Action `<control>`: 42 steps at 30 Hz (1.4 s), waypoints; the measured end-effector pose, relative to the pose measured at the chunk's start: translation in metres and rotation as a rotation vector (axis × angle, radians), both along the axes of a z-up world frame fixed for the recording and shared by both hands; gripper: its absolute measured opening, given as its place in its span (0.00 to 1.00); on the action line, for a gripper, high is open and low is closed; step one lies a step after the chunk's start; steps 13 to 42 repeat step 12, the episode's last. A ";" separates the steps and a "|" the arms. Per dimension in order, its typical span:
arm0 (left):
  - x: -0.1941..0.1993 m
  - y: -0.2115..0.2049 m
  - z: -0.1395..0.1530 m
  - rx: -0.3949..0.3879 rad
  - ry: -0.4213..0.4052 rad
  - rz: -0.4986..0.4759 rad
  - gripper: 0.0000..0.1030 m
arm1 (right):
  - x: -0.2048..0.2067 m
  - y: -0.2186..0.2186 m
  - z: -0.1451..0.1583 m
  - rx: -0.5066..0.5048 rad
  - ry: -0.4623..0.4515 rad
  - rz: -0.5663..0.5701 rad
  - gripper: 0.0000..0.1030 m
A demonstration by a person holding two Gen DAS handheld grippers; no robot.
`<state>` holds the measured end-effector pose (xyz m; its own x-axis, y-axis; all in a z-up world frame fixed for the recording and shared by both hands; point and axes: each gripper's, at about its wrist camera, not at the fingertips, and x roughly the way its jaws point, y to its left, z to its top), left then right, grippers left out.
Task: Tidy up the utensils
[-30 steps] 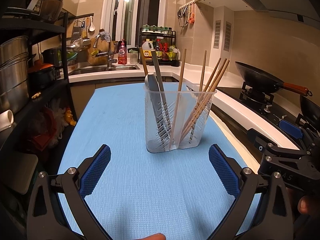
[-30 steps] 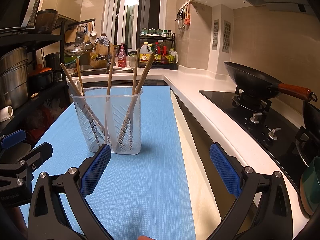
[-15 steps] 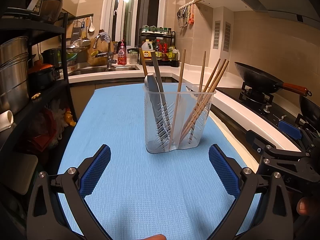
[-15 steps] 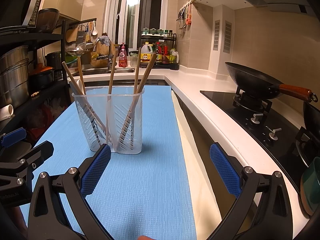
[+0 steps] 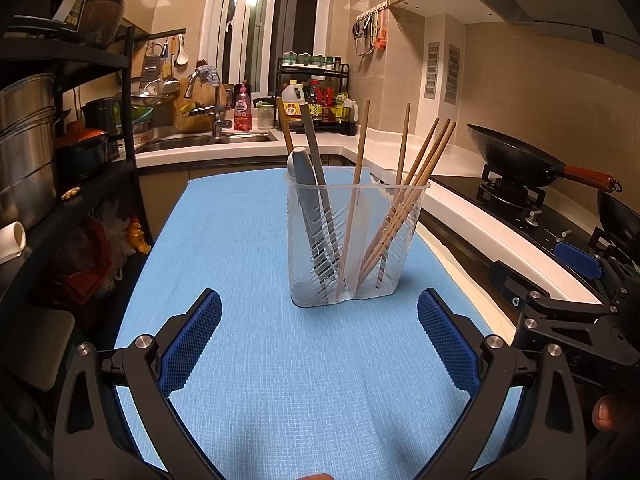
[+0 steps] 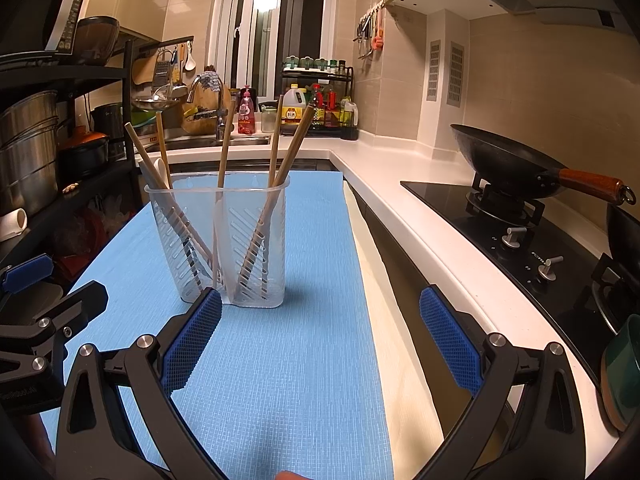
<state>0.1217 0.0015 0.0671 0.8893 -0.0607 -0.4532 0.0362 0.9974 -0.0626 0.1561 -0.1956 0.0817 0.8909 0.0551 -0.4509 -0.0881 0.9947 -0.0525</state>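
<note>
A clear plastic utensil holder (image 5: 352, 240) stands upright on the blue mat (image 5: 248, 240). It holds several wooden chopsticks (image 5: 412, 196) on its right side and grey utensils (image 5: 308, 184) on its left. My left gripper (image 5: 319, 338) is open and empty, a short way in front of the holder. In the right wrist view the holder (image 6: 224, 240) stands ahead and left, with chopsticks (image 6: 276, 184) leaning in it. My right gripper (image 6: 320, 338) is open and empty; its left fingertip (image 6: 196, 332) overlaps the holder's base in the image.
A white counter (image 6: 400, 196) runs along the right with a black stove and wok (image 6: 516, 168). A black shelf rack with pots (image 5: 32, 152) stands on the left. A sink and bottles (image 5: 244, 112) are at the back. A green bowl (image 6: 624, 364) sits at the near right.
Both grippers have drifted slightly; the holder sits a little nearer the right gripper's left finger. Both stay open and empty.
</note>
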 end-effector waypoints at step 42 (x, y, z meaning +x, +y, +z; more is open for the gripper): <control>0.001 0.001 -0.002 0.006 0.009 0.015 0.93 | 0.000 0.002 -0.001 -0.003 0.000 0.001 0.95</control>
